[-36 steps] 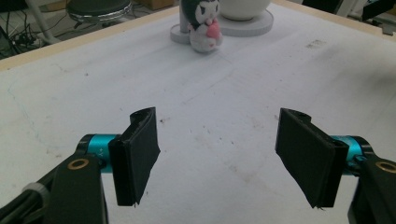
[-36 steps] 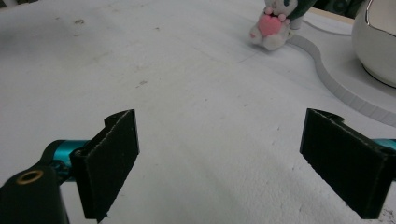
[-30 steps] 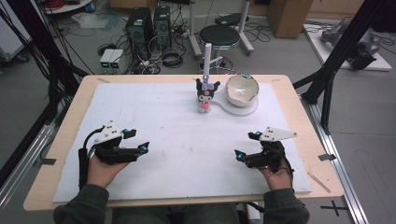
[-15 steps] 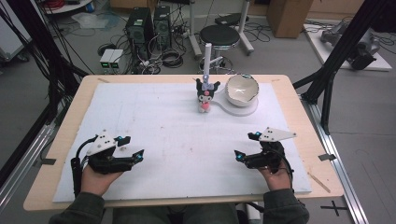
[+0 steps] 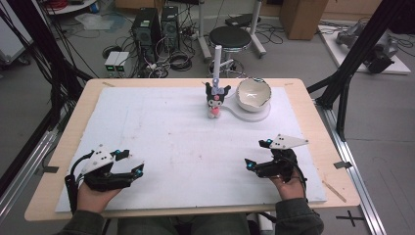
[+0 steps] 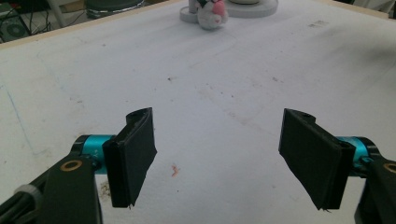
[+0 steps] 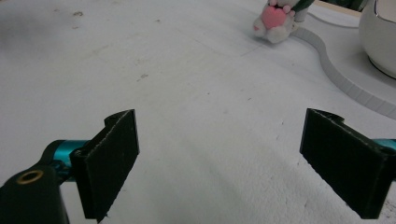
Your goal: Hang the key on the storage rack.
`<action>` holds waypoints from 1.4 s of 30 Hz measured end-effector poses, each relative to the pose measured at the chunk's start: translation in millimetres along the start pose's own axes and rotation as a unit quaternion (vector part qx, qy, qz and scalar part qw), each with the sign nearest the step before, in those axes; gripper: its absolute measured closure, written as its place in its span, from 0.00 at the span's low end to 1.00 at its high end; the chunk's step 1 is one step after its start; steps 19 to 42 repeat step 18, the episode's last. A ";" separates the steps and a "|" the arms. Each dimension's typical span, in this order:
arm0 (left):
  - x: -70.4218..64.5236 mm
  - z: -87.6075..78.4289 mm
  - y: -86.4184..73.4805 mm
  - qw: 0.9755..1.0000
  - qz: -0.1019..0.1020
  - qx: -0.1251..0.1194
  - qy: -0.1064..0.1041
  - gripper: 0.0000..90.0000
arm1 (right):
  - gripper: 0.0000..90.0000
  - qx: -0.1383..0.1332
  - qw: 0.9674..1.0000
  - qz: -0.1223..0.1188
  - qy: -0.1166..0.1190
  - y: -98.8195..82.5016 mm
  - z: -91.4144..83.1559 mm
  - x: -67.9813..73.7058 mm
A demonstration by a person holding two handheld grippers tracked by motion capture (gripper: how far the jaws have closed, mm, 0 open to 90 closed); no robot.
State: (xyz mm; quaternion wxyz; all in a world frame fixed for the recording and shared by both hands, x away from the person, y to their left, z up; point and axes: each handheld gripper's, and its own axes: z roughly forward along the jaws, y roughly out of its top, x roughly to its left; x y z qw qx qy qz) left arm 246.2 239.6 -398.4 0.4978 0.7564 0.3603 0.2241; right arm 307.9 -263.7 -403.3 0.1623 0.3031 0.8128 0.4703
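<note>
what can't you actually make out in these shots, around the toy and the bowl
- Toy: left gripper view, head cut off by the top edge.
- Toy in the right gripper view: again headless at the top edge; pink heart visible.
- Bowl: right gripper view, mostly cut off by the right and top edges.
- Bowl's inside: high view, too small to tell any contents.
- White post: high view, foot hidden behind the toy.

Plush toy (image 5: 214, 99) fuzzy; bowl (image 5: 253, 94) glossy; table (image 5: 303, 105) wood.

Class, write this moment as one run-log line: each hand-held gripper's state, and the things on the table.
left hand-held gripper: open, jaws just opening, nothing between | right hand-held gripper: open, empty | plush toy beside white bowl, untouched
</note>
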 end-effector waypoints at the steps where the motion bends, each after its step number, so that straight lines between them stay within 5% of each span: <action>1: 0.2 -1.3 -0.8 1.000 -0.001 0.000 0.000 0.30 | 0.12 0.000 1.000 -0.001 0.000 -0.1 0.3 -0.1; 11: 0.6 -8.8 -11.6 1.000 -0.003 -0.002 0.005 0.28 | 0.12 0.007 1.000 -0.002 0.003 -1.8 1.5 -0.3; 42: -0.3 -8.9 -12.2 1.000 0.000 0.000 0.005 0.27 | 0.12 0.007 1.000 -0.004 0.006 -2.0 2.5 0.3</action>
